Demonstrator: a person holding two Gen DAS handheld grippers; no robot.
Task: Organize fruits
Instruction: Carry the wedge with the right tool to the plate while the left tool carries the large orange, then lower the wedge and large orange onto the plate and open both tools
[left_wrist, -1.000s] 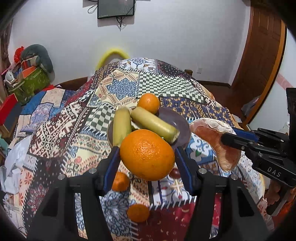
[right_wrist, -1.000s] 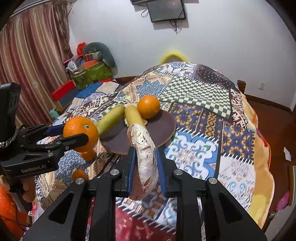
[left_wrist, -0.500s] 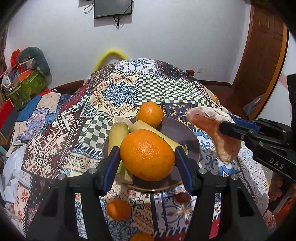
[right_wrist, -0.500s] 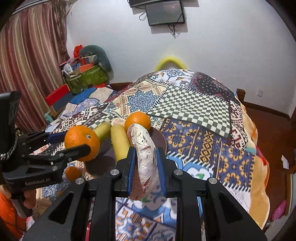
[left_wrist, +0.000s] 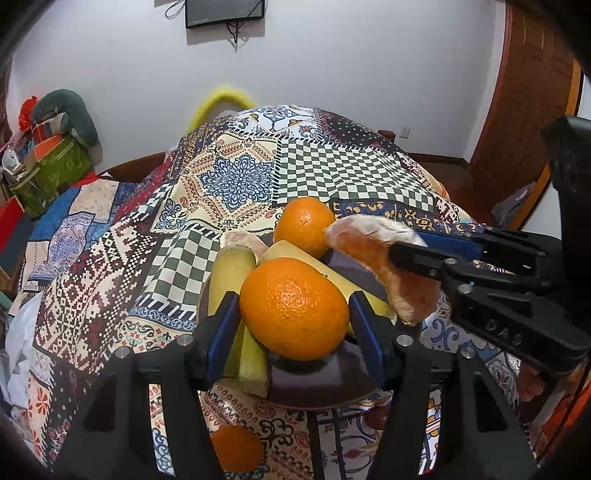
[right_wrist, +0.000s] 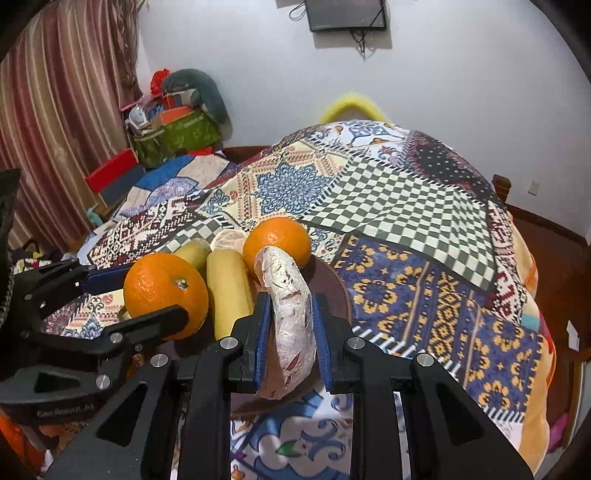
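Note:
My left gripper is shut on a big orange and holds it over the near part of a dark plate. On the plate lie two yellow-green bananas, a second orange and a pale segment. My right gripper is shut on a pinkish pomelo segment and holds it over the plate's right side. In the right wrist view the left gripper with its orange is to the left, beside a banana.
The plate stands on a table under a patchwork cloth. A small orange and a small red fruit lie on the cloth in front of the plate. Cluttered bags sit at the back left, a wooden door at the right.
Both grippers moved forward with their fruit and now hang over the plate. The loose small oranges on the cloth have slid toward the bottom of the left wrist view.

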